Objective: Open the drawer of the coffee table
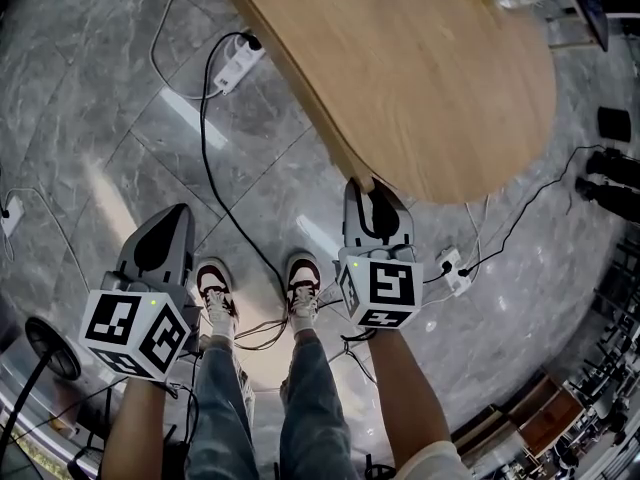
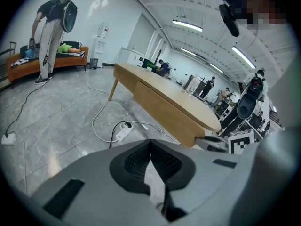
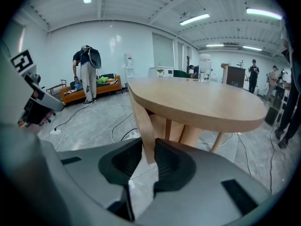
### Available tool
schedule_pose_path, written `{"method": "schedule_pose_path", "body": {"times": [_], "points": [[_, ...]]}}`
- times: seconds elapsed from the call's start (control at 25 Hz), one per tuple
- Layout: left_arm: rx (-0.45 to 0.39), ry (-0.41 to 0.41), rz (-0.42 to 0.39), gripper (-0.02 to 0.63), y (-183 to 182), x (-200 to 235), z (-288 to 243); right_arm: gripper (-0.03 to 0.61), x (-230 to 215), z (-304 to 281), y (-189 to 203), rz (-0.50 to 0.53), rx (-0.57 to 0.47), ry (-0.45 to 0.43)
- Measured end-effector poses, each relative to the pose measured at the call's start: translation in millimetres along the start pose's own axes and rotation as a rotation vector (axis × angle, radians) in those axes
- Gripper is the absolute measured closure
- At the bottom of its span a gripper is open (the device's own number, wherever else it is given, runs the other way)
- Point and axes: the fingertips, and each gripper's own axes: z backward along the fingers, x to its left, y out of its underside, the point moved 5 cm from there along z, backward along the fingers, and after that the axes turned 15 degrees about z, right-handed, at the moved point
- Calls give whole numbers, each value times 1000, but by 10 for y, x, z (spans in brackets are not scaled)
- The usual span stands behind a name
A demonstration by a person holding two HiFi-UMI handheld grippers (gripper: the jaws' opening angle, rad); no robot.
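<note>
At coffee table [image 1: 420, 78] near edge: right gripper [image 3: 148, 146] clamped on drawer front [image 3: 141, 119]; advise straight, level outward pull, firm pinch. Left gripper [image 2: 150, 143] closed, empty, well apart.

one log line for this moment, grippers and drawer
right gripper: shut on drawer front | left gripper: shut, empty, over floor | coffee table: drawer travel unclear

This is a large open lab or office hall. Loose cables [image 1: 203, 138] and power strips [image 1: 237, 65] cross the grey marble-look floor tiles [image 1: 120, 168], and long strip lights [image 3: 194, 19] line a white ribbed ceiling. An orange sofa [image 3: 91, 91] and a water dispenser [image 3: 127, 67] stand by the far left wall. People [image 3: 254, 72] stand among equipment at the far right.
</note>
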Motion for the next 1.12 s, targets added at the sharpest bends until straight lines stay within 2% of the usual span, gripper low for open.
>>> {"method": "schedule_pose_path", "body": {"times": [0.24,0.44,0.64,0.8,1.12], "points": [[6,4,-3,620,25,-14,-34,500,261,66,-7,42,-23,-64],[2,8,6,620,7,-25,-25,500,292,66,-17,49,-22,-66],[-8,-6,49,620,42,-19,-1,503,346,90,-21,67,-16,-88],[-2,11,30,620,74,-26,18,503,441,122,-26,72,-22,-98],[-16,-15,34,620,77,118,76,505,470,121,-25,90,-25,-100]]}}
